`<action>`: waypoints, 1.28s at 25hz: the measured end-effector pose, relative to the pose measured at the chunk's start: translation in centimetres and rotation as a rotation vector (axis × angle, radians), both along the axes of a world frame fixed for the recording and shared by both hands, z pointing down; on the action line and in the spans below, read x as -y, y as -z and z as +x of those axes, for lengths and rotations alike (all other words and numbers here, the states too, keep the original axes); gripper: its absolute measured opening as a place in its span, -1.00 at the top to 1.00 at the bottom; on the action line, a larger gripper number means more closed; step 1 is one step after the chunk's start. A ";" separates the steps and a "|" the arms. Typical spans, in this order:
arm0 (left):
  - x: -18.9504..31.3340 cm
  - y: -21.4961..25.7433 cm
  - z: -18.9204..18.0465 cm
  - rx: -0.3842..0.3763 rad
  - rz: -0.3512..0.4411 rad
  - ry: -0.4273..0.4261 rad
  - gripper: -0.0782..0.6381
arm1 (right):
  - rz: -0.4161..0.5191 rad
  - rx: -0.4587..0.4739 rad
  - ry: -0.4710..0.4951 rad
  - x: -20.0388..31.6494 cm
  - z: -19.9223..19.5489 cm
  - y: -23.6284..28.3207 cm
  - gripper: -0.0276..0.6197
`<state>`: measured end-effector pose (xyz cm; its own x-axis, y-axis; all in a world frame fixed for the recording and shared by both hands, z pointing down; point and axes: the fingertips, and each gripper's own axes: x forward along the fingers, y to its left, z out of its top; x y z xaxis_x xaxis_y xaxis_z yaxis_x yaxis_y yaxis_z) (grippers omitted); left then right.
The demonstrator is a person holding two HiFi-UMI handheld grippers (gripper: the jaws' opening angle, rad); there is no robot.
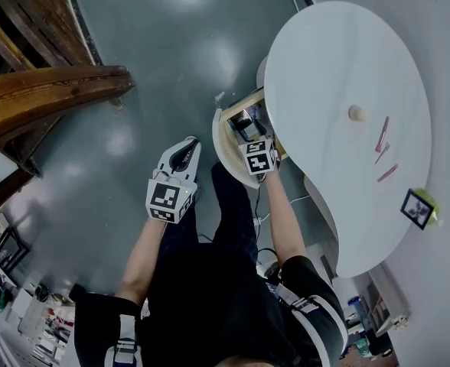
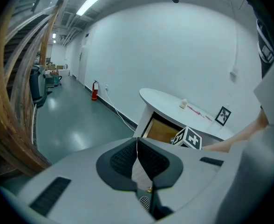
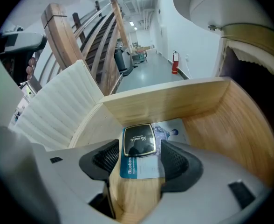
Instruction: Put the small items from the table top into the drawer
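Wooden drawer: your right gripper stands wide about the black compact, which lies inside on a blue card. Your left gripper is pinched together, empty. Likely next: fetch the pink pens from the table.

The right tool is reaching forward, jaws standing apart; the left tool is hanging back, jaws pressed together.

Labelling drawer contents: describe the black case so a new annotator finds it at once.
Under the white table, the wooden drawer stands open. On its floor lies a blue-and-white packet, and on that packet sits the black case: square, glossy, gold-rimmed, unlike the flat printed packet beneath.
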<state>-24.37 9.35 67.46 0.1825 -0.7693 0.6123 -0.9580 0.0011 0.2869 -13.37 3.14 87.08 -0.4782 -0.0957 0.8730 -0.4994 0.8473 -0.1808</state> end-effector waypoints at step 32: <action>-0.8 15.4 4.8 0.070 0.215 -0.185 0.73 | 0.258 0.210 -0.259 -1.7 5.2 23.9 0.57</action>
